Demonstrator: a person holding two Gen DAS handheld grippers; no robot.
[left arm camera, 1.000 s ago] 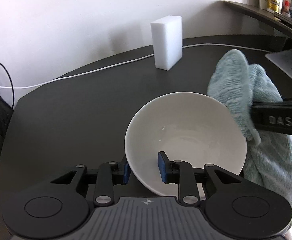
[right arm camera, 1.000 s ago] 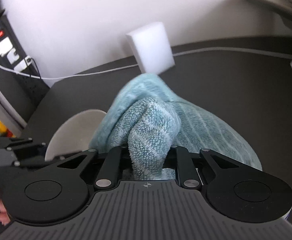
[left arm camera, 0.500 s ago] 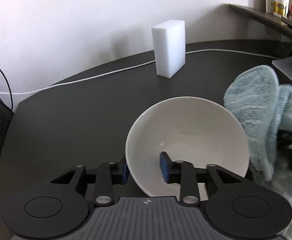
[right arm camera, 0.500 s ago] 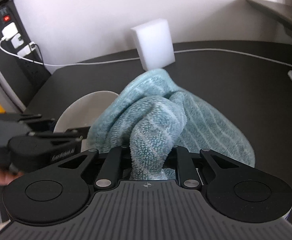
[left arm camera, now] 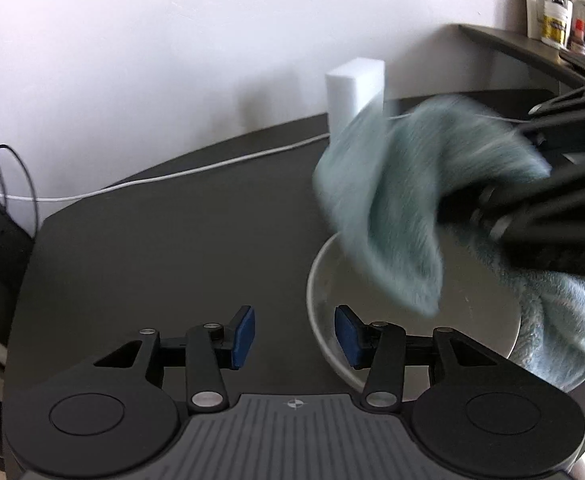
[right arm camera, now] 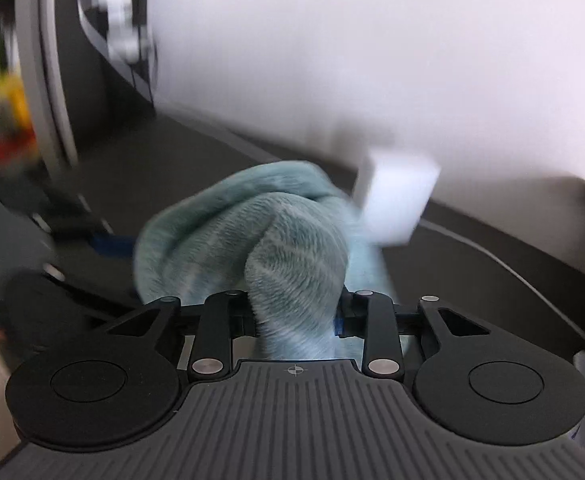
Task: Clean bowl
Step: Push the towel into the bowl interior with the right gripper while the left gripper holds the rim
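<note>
- left gripper (left arm camera: 294,336): jaws opening, blue pads apart with bare table (left arm camera: 172,240) between them; the white bowl (left arm camera: 324,344) sits just right of its right pad
- right gripper (right arm camera: 296,316): jaws opening, teal towel (right arm camera: 292,256) bunched between them, hanging over the bowl
- white sponge block (left arm camera: 354,96) stands well ahead

Our left gripper (left arm camera: 294,330) sits low in frame, jaws opening on nothing; our right gripper (right arm camera: 296,316) opens around a cloth (right arm camera: 292,264)
</note>
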